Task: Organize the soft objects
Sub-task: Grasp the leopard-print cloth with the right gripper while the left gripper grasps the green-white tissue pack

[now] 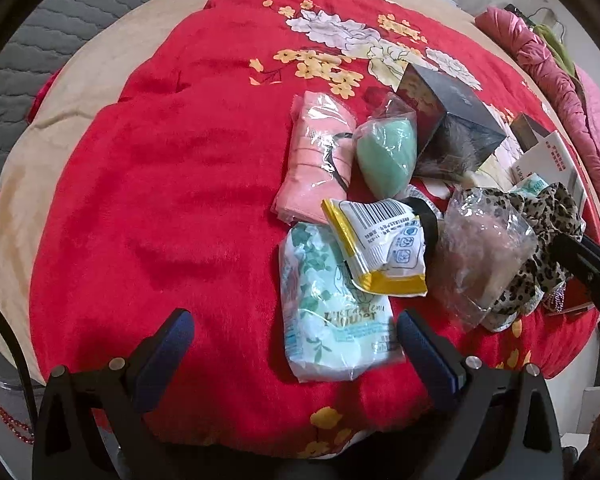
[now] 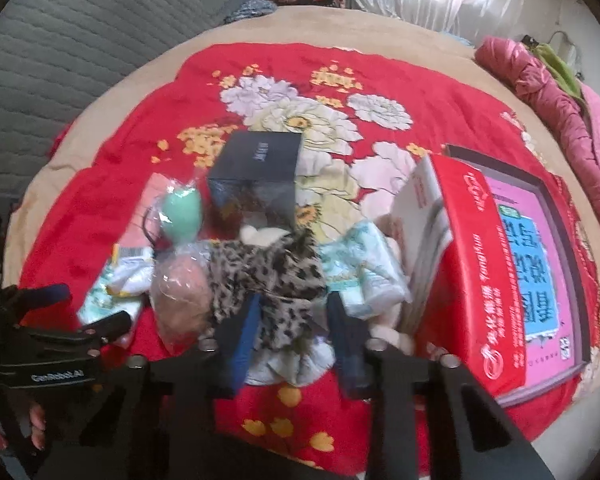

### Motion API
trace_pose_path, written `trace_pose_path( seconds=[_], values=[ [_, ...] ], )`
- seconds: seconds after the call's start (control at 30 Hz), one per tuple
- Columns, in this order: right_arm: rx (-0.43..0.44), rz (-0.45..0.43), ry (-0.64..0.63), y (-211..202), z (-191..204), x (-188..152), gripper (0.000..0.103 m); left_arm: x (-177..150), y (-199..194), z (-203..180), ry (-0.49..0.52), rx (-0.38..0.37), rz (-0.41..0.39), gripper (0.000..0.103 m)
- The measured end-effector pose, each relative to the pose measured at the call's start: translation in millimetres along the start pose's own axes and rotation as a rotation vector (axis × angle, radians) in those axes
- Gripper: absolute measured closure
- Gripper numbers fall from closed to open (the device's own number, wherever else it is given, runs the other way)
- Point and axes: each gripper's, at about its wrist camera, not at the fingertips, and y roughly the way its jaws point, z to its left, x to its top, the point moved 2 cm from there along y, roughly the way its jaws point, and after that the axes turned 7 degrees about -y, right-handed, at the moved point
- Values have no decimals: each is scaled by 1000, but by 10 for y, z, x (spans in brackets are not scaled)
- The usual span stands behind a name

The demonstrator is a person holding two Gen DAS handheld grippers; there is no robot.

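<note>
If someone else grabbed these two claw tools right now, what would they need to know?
Right claw: closing around the leopard-print fabric; the blurred view does not show a firm pinch.
Left claw: open, empty, above the leafy tissue pack.
On the red blanket: pink bagged cloth, green sponge, yellow-edged packet, all loosely piled beside the dark box.
Done: nothing visibly sorted. Left: everything soft.

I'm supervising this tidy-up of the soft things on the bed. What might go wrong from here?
The right tongs are on the leopard-print cloth, which overlaps the clear bag; lifting may drag it along. The left tongs hang open by the tissue pack, which carries the yellow-edged packet; that may slide off.
</note>
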Motion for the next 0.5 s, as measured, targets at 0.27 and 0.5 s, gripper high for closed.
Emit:
trace_pose_path(
  seconds=[0.27, 0.5],
  values=[
    [59, -50, 14, -92, -3, 42, 92, -12, 70, 6, 2, -35, 34, 11],
    [50, -121, 41, -345, -142, 92, 93, -21, 32, -34, 13, -108, 39, 49]
  ],
)
